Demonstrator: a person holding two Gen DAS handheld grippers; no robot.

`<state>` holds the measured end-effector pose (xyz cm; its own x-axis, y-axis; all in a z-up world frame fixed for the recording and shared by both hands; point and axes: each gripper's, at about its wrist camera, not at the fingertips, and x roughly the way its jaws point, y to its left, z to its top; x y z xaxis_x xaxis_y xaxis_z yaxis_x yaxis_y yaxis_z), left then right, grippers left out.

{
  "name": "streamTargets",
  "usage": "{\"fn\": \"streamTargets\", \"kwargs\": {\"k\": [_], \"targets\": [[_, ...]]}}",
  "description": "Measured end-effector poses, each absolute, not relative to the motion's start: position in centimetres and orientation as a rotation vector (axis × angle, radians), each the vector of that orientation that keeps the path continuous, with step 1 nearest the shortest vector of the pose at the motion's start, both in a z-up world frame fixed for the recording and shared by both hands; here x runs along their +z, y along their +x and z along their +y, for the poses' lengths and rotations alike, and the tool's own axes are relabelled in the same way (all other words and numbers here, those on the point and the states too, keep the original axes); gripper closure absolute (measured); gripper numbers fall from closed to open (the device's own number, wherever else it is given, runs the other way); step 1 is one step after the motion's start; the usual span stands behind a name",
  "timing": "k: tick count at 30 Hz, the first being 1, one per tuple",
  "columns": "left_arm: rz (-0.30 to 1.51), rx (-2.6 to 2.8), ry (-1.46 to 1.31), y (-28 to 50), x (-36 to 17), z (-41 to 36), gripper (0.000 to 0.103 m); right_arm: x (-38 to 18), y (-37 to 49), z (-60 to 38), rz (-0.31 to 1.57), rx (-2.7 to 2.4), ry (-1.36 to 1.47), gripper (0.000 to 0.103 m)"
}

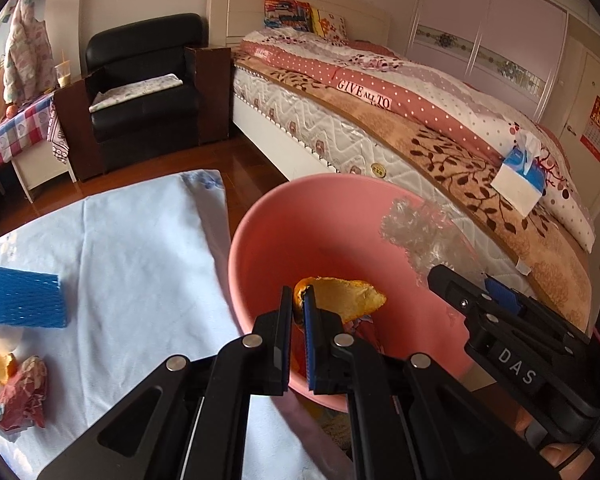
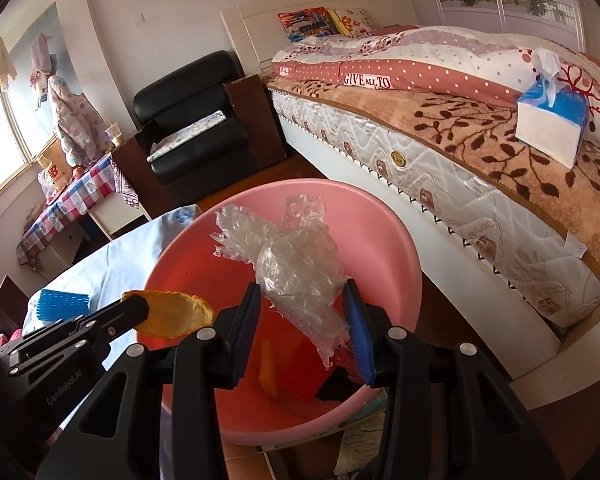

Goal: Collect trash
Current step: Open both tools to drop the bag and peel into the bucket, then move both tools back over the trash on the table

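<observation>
While held over pink basin, orange peel, bubble wrap, scraps inside

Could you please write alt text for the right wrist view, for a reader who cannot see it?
The right tongs grip a crumpled wad of clear bubble wrap above a pink basin. At left, the left tongs hold an orange peel over the same basin. Behind are a bed with a tissue box on it and a black armchair.

Both wrist views close, angled down, sharing pink basin
</observation>
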<state>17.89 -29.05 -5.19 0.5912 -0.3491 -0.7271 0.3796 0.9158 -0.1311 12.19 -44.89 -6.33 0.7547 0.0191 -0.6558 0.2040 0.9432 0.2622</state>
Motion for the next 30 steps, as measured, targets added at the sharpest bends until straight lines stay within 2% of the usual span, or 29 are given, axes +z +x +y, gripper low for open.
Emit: {"fn": "streamTargets", "kwargs": {"k": [4,7,8,13,19,23,30], "targets": [[0.836,-0.429,0.035,18.0,-5.4,-29.2,0.096,-6.5,12.4,-45.1,0.710,-0.104,0.330,0.060],[0.821,-0.433,0.040,17.8,-5.3,-29.4,0.082,-6.7,12.6,-45.4,0.716,-0.099,0.340,0.060],[0.813,-0.432,0.038,17.7,-5.2,-29.3,0.075,-6.8,12.6,-45.5,0.718,-0.096,0.343,0.060],[0.800,-0.437,0.030,17.5,-4.9,-29.4,0.065,-7.1,12.8,-45.7,0.726,-0.090,0.351,0.058],[0.790,-0.443,0.019,17.2,-4.4,-28.9,0.062,-6.9,12.6,-45.4,0.723,-0.066,0.359,0.057],[0.778,-0.441,0.003,16.9,-3.9,-28.1,0.062,-6.4,12.4,-45.0,0.711,-0.056,0.347,0.051],[0.756,-0.427,-0.016,16.0,-2.9,-26.4,0.062,-5.5,11.6,-44.3,0.702,-0.053,0.341,0.050]]}}
